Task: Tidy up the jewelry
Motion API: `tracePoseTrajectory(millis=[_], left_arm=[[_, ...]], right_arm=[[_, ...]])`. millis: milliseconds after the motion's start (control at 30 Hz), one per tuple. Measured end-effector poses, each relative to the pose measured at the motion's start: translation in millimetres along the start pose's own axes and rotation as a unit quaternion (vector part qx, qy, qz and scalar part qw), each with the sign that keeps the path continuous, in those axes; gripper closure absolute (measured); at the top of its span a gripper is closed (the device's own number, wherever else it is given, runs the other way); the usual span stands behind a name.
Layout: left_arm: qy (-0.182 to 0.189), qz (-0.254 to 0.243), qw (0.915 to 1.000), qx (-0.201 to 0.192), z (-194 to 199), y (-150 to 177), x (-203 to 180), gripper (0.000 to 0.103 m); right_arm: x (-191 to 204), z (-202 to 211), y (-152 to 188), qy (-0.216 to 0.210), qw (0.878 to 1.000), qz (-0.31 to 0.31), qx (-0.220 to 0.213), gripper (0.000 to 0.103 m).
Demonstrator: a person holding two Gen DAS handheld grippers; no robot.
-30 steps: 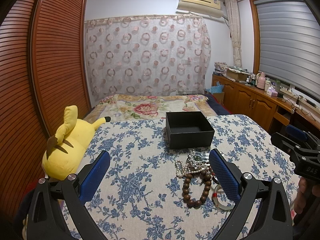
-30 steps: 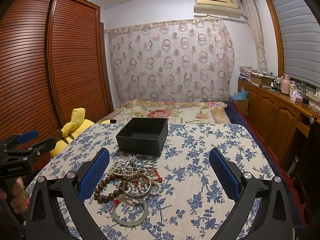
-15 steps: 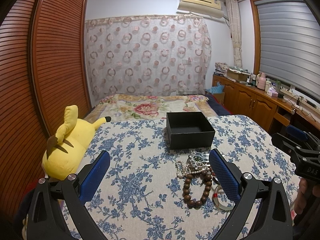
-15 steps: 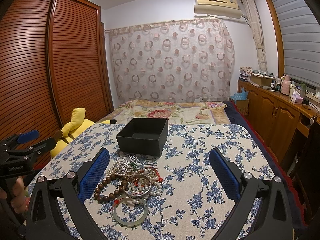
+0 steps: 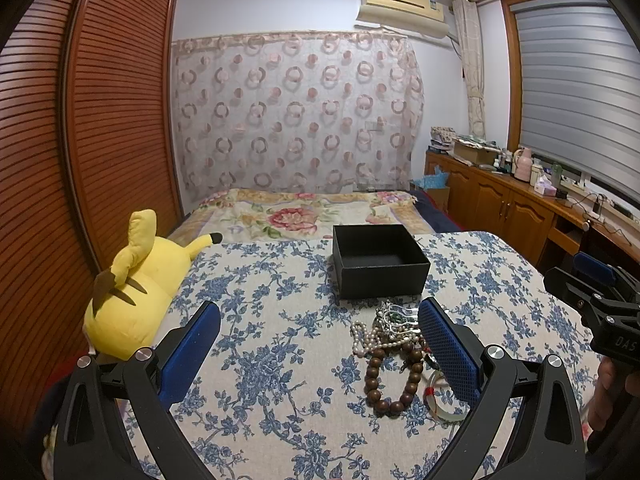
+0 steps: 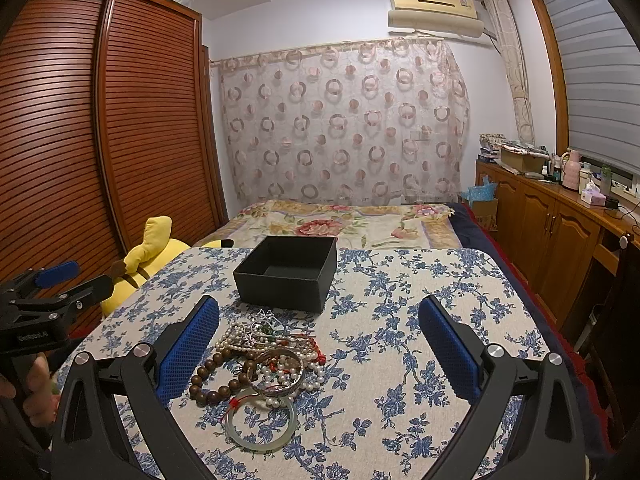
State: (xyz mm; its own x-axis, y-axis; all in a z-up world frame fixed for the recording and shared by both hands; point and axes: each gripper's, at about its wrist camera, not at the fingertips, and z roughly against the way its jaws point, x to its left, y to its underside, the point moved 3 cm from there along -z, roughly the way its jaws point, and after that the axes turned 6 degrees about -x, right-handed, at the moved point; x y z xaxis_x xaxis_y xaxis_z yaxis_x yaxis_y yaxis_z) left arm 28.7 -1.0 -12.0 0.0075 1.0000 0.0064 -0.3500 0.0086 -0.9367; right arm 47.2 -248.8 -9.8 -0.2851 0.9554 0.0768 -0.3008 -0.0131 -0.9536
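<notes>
A heap of jewelry (image 6: 268, 352) lies on the blue-flowered tablecloth (image 6: 400, 320): a brown wooden bead bracelet (image 5: 390, 376), a pearl strand (image 5: 370, 338), a pale jade bangle (image 6: 262, 420) and a metal bangle (image 6: 280, 372). Behind the heap stands an open, empty black box (image 5: 378, 264) (image 6: 286, 272). My left gripper (image 5: 320, 346) is open above the near cloth, left of the heap; its right finger partly hides the pile. My right gripper (image 6: 320, 344) is open, with the heap just inside its left finger.
A yellow plush toy (image 5: 132, 296) lies off the table's left edge beside the slatted wardrobe (image 5: 80, 160). A bed with a floral blanket (image 5: 304, 212) is behind the table. Wooden cabinets (image 6: 552, 224) line the right wall. A hand (image 6: 36, 384) holds the left gripper's handle.
Nothing has visibly changed beyond a very slight shift of the views; both grippers stay open and the jewelry lies still.
</notes>
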Motion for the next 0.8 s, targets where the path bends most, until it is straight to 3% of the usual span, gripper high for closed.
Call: tracePoseTrajectory(millis=[800], left_arm=[[0.000,0.001,1.0000,0.000,0.5,0.6,1.0,0.008]], right_arm=[[0.8,0.3,0.4,0.000,1.000,0.001,-0.001,0.002]])
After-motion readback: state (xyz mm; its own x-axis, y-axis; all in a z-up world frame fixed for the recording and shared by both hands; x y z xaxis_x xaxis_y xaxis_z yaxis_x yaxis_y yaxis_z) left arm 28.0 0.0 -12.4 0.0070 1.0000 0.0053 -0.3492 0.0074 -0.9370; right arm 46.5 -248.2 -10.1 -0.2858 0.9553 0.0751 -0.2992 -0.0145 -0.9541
